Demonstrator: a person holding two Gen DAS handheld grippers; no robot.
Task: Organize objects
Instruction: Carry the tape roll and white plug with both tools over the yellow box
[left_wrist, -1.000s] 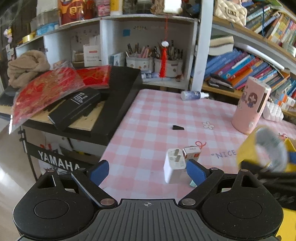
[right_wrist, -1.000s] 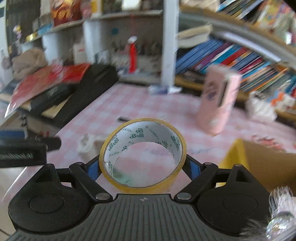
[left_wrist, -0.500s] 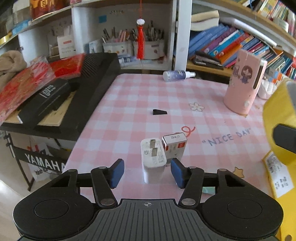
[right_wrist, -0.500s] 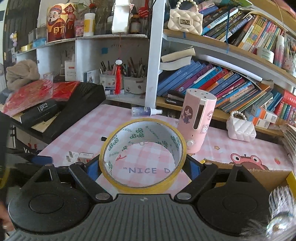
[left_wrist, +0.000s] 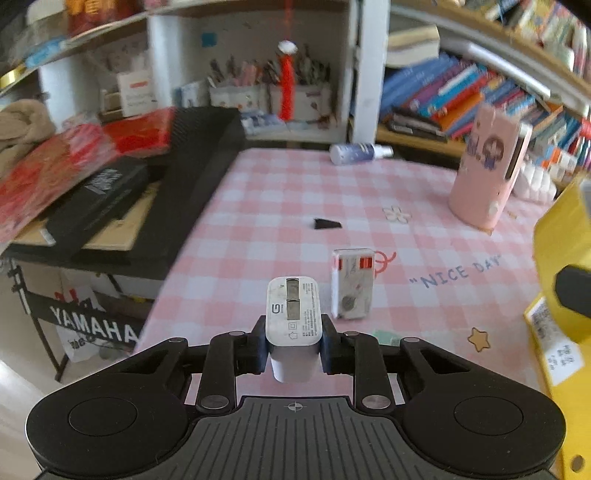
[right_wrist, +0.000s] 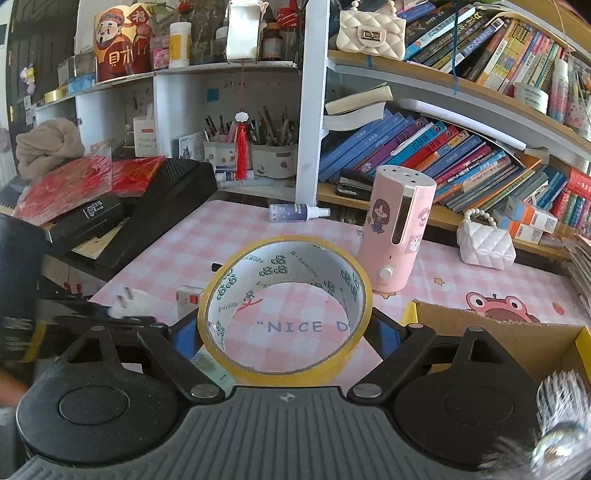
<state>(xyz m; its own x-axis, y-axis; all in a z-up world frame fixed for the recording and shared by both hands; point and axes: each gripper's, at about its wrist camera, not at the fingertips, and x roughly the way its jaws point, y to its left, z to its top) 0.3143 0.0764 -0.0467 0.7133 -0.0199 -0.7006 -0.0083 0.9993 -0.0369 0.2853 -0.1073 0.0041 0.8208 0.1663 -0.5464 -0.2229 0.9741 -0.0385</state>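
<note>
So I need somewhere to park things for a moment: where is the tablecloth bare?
Bare cloth lies between the black wedge and the spray bottle, and around the "NICE DAY" lettering. It is crowded near the small box, the pink device and the cardboard box.

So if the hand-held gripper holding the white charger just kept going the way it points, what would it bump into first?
Probably the small white box with red markings. The left hand-held gripper, shut on the white charger, points down at the pink checked tablecloth; the box lies just ahead, slightly right. Depth is unclear, so it might meet bare cloth first.
</note>
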